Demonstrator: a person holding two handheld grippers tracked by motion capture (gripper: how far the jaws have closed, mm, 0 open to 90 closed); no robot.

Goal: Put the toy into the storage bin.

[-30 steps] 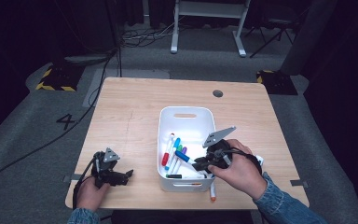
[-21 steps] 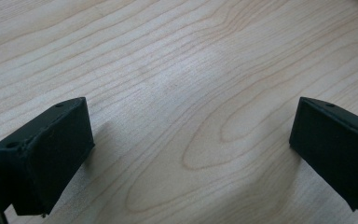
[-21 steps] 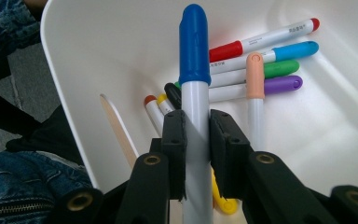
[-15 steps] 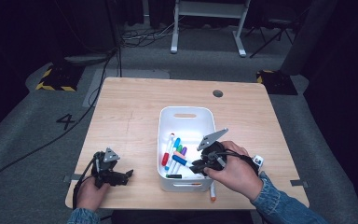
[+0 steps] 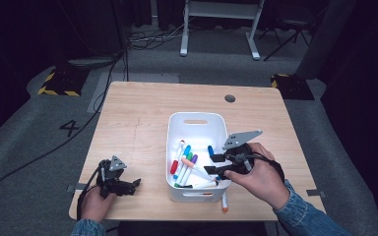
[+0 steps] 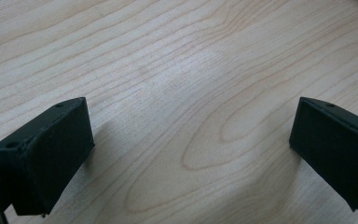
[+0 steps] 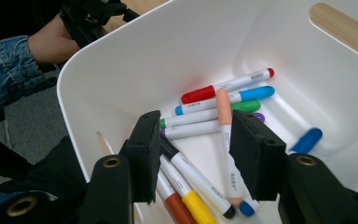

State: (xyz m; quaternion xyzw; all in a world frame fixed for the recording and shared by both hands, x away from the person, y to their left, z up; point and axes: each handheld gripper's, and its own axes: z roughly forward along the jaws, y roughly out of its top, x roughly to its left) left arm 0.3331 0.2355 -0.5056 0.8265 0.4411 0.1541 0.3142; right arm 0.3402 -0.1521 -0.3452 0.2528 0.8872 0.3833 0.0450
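A white bin (image 5: 197, 117) in the middle of the table holds several coloured markers. My right gripper (image 5: 210, 164) reaches over the bin's right rim. Its jaws have just been opening and now stand apart. In the right gripper view a peach-capped marker (image 7: 224, 140) lies loose between the jaws of the right gripper (image 7: 196, 154), close to the right pad, resting on the other markers. My left gripper (image 5: 134, 184) sits on the table at the front left. The left gripper (image 6: 186, 149) is open wide over bare wood with nothing between its jaws.
One more marker with an orange cap (image 5: 224, 201) lies on the table just in front of the bin. The wooden table (image 5: 138, 123) has a round cable hole (image 5: 230, 98) at the back right. The other hand and its gripper (image 7: 93, 14) show beyond the bin's wall.
The right gripper's jaws have opened over the bin and the peach-capped marker has come free among the others. The left hand and gripper have stayed where they were.
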